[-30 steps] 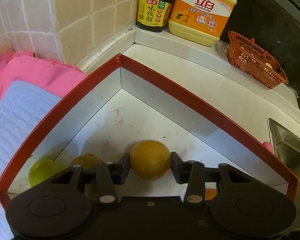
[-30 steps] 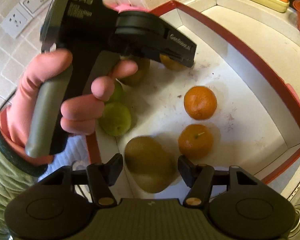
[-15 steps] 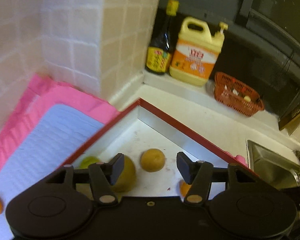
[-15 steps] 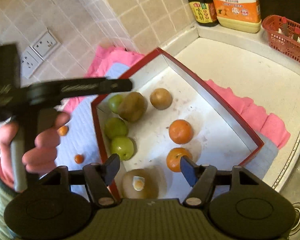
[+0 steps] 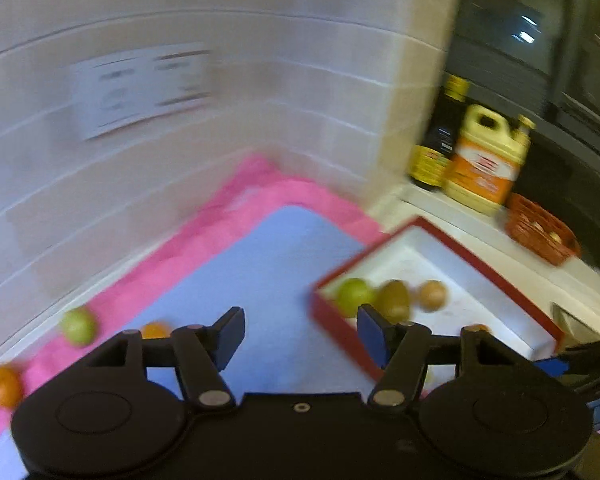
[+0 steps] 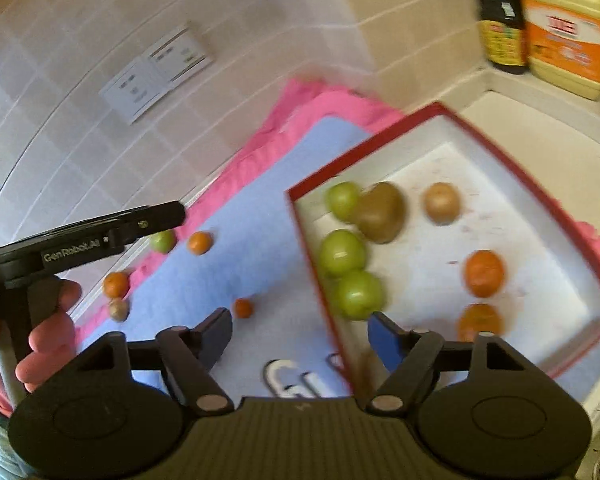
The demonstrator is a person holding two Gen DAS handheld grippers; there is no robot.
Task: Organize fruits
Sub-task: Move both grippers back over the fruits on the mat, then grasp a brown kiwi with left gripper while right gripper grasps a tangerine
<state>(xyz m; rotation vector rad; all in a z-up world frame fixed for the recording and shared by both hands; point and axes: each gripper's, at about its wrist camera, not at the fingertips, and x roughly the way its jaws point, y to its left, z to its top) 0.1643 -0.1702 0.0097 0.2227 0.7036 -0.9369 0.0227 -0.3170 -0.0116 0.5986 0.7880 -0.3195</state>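
A white tray with a red rim (image 6: pixel 364 148) holds three green apples (image 6: pixel 342 258), a brown kiwi (image 6: pixel 382 212), a round brown fruit (image 6: pixel 442 202) and two oranges (image 6: pixel 484 272). My right gripper (image 6: pixel 300 338) hovers over the tray's near-left rim, its jaws opening with nothing between them. My left gripper (image 5: pixel 300 332) hangs over the blue mat (image 5: pixel 260 264), left of the tray (image 5: pixel 420 224), jaws also opening and empty. Loose on the mat and pink towel lie a green fruit (image 5: pixel 78 326), small oranges (image 6: pixel 200 242) and a small brown fruit (image 6: pixel 118 308).
A soy sauce bottle (image 5: pixel 440 148), a yellow detergent jug (image 5: pixel 488 164) and a red basket (image 5: pixel 540 232) stand on the back ledge. Tiled wall with a socket (image 6: pixel 156 72) borders the mat. A gloved hand (image 6: pixel 48 336) holds the left tool. A sink edge (image 5: pixel 572 320) lies right.
The left gripper let go of the round brown fruit in the tray, opened, rose and swung left over the mat. The right gripper lifted off the kiwi and opened wider.
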